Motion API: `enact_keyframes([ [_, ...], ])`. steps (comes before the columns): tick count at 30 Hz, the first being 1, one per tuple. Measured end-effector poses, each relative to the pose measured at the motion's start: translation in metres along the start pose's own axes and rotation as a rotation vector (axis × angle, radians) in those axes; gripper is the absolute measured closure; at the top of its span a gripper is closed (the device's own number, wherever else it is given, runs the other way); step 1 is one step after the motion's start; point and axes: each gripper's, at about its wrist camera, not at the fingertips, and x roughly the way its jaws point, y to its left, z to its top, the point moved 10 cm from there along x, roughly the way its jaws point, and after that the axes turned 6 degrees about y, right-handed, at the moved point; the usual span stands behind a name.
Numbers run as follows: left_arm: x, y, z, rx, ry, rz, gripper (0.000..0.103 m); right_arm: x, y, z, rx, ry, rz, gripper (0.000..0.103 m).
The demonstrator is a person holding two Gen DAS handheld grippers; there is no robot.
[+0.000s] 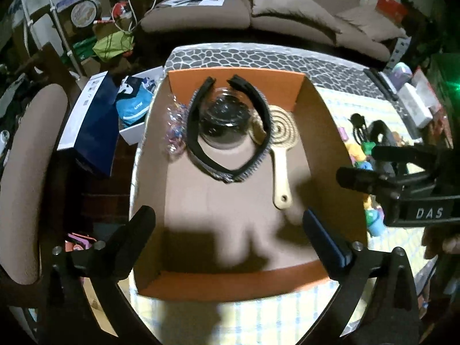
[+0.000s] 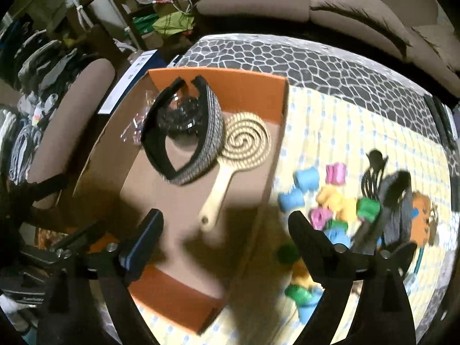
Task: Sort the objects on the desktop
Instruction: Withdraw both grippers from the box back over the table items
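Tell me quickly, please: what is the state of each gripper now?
Left gripper: open, holding nothing, above the orange box.
Right gripper: open, holding nothing, over the box's right wall.

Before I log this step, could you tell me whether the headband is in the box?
In: the headband lies on the floor of the orange box.

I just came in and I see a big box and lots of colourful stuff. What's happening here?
A person is tidying a table with a gripper in each hand. Both the left gripper and the right gripper are open and empty above the orange box. Inside it lie a black headband, a round hairbrush and a dark glass jar. The colourful hair rollers lie outside the box on the tablecloth.
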Motion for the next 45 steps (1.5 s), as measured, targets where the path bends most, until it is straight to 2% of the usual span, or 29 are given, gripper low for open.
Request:
enact_keyframes([
  [4,-0.005,-0.011,-0.013,-0.003,-0.006,0.007,0.001,-0.004,-0.002,-0.019,0.008,0.001,0.000,0.009],
  [7,-0.009,-0.017,-0.021,0.000,-0.009,0.016,0.000,-0.008,-0.004,-0.031,0.009,-0.005,-0.006,0.001],
  [28,-0.053,-0.077,-0.051,0.049,-0.060,-0.011,0.000,-0.057,-0.039,-0.093,0.065,-0.063,-0.044,0.001],
  [38,-0.049,-0.134,-0.066,0.113,-0.095,-0.092,0.000,-0.080,-0.096,-0.122,0.139,-0.101,-0.085,0.001],
  [45,-0.040,-0.198,-0.076,0.232,-0.162,-0.165,0.000,-0.093,-0.155,-0.147,0.226,-0.140,-0.119,0.001],
])
